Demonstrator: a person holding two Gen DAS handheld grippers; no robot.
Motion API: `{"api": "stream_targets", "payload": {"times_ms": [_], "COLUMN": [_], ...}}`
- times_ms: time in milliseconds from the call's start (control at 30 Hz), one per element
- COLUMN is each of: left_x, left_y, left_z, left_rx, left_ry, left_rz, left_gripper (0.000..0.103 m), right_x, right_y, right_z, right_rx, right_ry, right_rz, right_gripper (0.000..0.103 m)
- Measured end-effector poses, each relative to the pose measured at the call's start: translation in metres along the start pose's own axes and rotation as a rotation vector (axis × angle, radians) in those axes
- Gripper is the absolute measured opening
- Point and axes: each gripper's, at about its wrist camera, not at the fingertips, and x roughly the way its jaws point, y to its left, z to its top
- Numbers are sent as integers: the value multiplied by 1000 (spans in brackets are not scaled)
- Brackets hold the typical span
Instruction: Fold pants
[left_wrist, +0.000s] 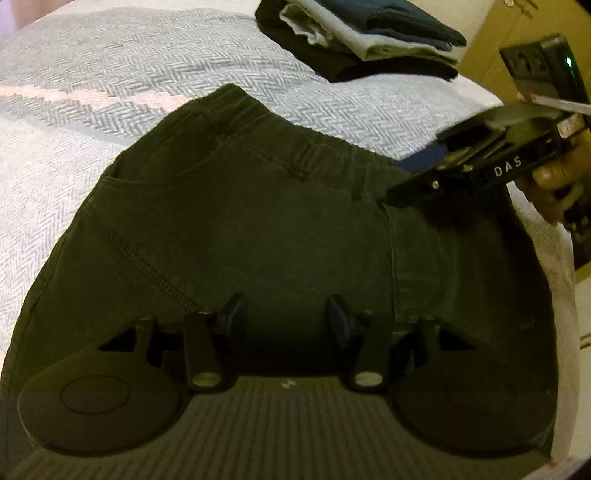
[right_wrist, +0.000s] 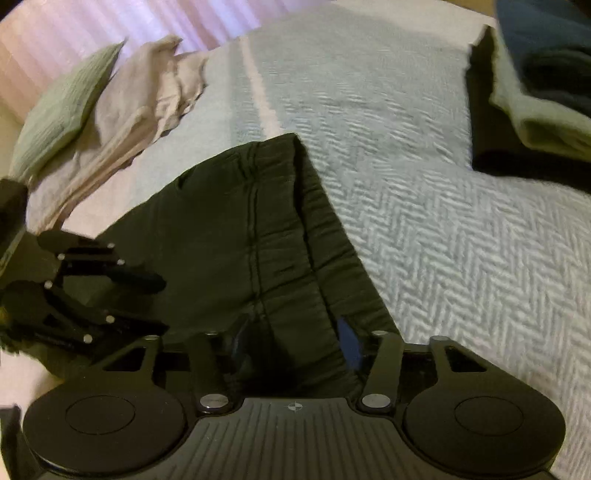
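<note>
Dark olive pants (left_wrist: 258, 229) lie flat on the herringbone bedspread (left_wrist: 92, 92), with the elastic waistband (left_wrist: 314, 147) at the far side. My left gripper (left_wrist: 287, 315) hovers open low over the near part of the pants, nothing between its fingers. My right gripper (left_wrist: 397, 192) comes in from the right, held by a hand (left_wrist: 554, 181), its tip at the waistband end. In the right wrist view the pants (right_wrist: 229, 229) run away from me; my right gripper (right_wrist: 294, 341) is open, astride the waistband (right_wrist: 321, 258). The left gripper (right_wrist: 164, 304) shows open at the left.
A stack of folded clothes (left_wrist: 362, 40) sits on the bed beyond the waistband, also seen at upper right (right_wrist: 535, 110). A crumpled beige garment (right_wrist: 140, 110) and a green pillow (right_wrist: 62, 107) lie at the far left. Bare bedspread (right_wrist: 461, 240) stretches right of the pants.
</note>
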Motion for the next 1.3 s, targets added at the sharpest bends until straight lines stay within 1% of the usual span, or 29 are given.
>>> {"api": "stream_targets", "payload": {"times_ms": [33, 67, 100, 167, 233, 267, 333, 433, 500, 567, 633, 667, 733, 767, 800, 867, 900, 1000, 1133, 1233, 1300], "left_x": [-1, -3, -6, -12, -20, -22, -16, 13, 25, 21, 8, -2, -22, -37, -51, -85, -104, -155, -227, -276, -304], "left_y": [-1, -2, -3, -5, -10, -12, -15, -16, -17, -16, -12, -8, -2, 2, 6, 18, 23, 34, 40, 36, 30], "left_z": [1, 1, 1, 4, 12, 17, 27, 32, 29, 27, 24, 21, 15, 10, 4, -12, -23, -64, -145, -217, -265], "left_rx": [5, 10, 10, 4, 10, 11, 6, -9, -3, -10, -32, -38, -43, -52, -68, -120, -148, -235, -383, -468, -514], "left_ry": [-2, -5, -8, -22, -71, -90, -119, -75, -65, -75, -81, -82, -83, -86, -92, -110, -120, -140, -135, -99, -67], "left_rz": [4, 7, 7, 2, 7, 7, 11, 30, 42, 43, 47, 54, 77, 97, 116, 153, 178, 249, 360, 455, 513], "left_gripper": [44, 44, 44, 44, 44, 44, 44, 44, 45, 44, 44, 44, 44, 44, 44, 45, 45, 48, 58, 61, 62], "right_x": [-5, -9, -20, -38, -56, -58, -48, -14, 1, -1, -7, -12, -24, -32, -41, -56, -64, -81, -92, -90, -82], "right_y": [1, 1, 2, 11, 17, 19, 14, -6, -11, -9, -8, -7, 2, 10, 21, 38, 49, 83, 135, 179, 213], "right_z": [-1, -1, 1, 9, 22, 27, 27, 12, 0, -3, -1, 0, 1, 1, -1, -10, -17, -43, -83, -108, -120], "right_rx": [0, -1, 12, -37, -88, -108, -124, -86, -52, -15, 5, 16, 10, 0, -9, -14, -12, 11, 48, 98, 87], "right_ry": [1, -2, -16, -61, -108, -114, -108, -63, -62, -87, -96, -100, -101, -115, -133, -153, -161, -165, -135, -104, -74], "right_rz": [-41, -56, -51, -61, -58, -57, -85, -133, -152, -161, -166, -168, -197, -208, -215, -236, -234, -196, -140, -86, -59], "right_gripper": [1, 0, 0, 0, 0, 0, 0, 0, 0, 0, 0, 6, 20, 36, 47, 49, 49, 50, 50, 50, 50]}}
